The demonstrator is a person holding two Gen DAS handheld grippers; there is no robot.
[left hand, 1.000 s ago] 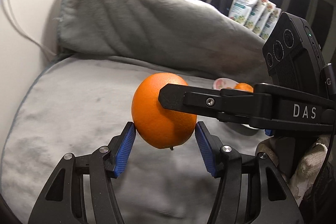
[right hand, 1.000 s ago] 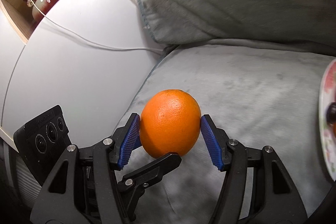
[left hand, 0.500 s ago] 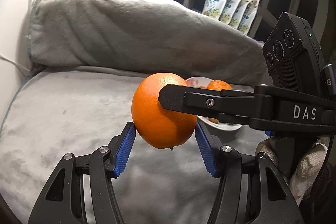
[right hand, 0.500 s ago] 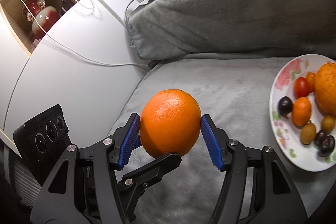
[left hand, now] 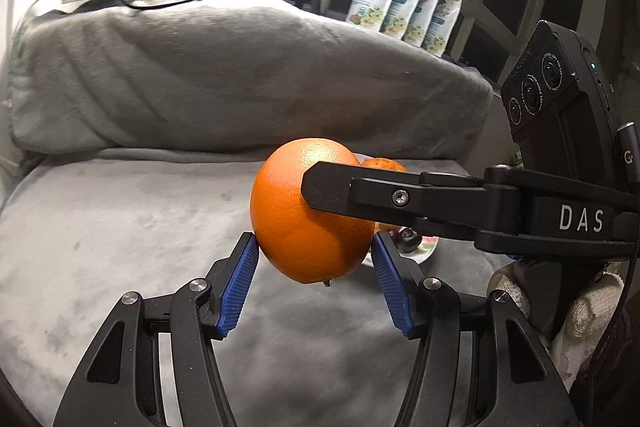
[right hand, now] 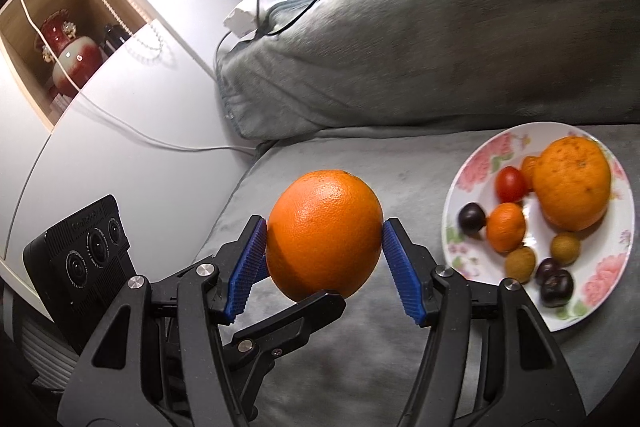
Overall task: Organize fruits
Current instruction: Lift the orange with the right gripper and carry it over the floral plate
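Observation:
A big orange hangs in the air over a grey blanket. My left gripper is shut on it, blue pads pressing its lower sides. My right gripper is also shut on the same orange, gripping it crosswise. One right-gripper finger lies across the fruit from the right. A left-gripper finger shows under it. To the right lies a flowered plate with another large orange, a tomato, a mandarin and several small dark and brown fruits.
A long grey bolster runs along the back of the blanket. A white wall with a cable and a niche holding a red vase borders the left. Pouches stand on the windowsill. A gloved hand holds the right gripper.
Both grippers have carried the orange to the right together, still gripping it. The plate of fruit has come fully into the right wrist view, and the wall has slid away left.

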